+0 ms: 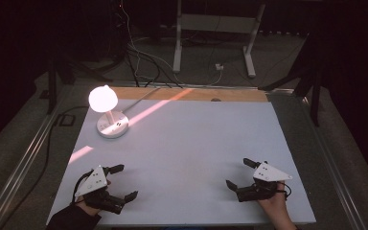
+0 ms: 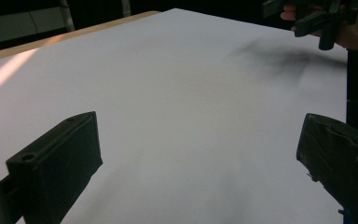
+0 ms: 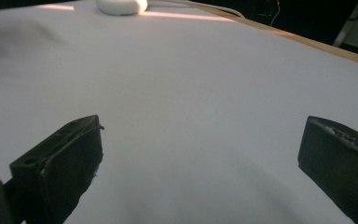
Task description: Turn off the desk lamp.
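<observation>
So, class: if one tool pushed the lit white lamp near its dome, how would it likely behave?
The lamp would probably tip rather than slide: its glowing dome sits high on a thin stem. The broad round base should resist a low push and likely slides on the smooth white table. Its cable trailing off the far edge may tug it back.

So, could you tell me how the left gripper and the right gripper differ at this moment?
The left gripper sits at the table's near left corner, closer to the lit lamp; the right gripper sits near right, farther from it. The left gripper's jaws point rightward toward the table's middle; the right gripper's point leftward, so they face each other. Both are open, empty, and held low over the white surface.
</observation>
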A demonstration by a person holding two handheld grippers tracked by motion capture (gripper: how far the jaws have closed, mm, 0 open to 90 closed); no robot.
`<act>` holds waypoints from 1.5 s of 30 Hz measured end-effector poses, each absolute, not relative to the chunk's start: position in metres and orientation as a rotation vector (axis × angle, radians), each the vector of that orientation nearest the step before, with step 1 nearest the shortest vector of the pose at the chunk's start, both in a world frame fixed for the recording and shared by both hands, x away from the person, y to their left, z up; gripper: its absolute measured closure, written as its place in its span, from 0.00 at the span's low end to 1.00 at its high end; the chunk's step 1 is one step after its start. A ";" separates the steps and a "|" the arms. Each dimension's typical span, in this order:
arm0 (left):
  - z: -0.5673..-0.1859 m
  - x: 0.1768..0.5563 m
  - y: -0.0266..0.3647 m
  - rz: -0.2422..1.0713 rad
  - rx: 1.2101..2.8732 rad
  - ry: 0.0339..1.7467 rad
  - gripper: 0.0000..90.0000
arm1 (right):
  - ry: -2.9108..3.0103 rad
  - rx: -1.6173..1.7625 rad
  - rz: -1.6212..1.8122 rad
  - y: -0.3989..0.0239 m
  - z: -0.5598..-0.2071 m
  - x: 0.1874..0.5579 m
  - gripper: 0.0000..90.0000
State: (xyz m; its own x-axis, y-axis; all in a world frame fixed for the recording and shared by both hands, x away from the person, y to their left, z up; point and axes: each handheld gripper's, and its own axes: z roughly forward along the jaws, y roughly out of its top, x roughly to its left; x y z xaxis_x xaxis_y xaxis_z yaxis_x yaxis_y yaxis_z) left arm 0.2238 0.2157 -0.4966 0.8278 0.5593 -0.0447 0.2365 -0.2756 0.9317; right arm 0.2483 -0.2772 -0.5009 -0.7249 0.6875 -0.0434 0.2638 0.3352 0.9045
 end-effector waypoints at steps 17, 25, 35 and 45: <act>-0.494 0.218 0.208 0.337 1.917 0.533 0.01 | 2.165 0.825 1.399 -0.277 -0.494 0.246 0.00; -0.482 0.215 0.198 0.289 1.915 0.483 0.01 | 2.130 0.814 1.425 -0.276 -0.489 0.243 0.00; -0.469 0.219 0.192 0.286 1.901 0.461 0.01 | 2.118 0.805 1.429 -0.274 -0.487 0.242 0.00; -0.458 0.230 0.194 0.315 1.863 0.490 0.01 | 2.103 0.815 1.438 -0.275 -0.486 0.241 0.00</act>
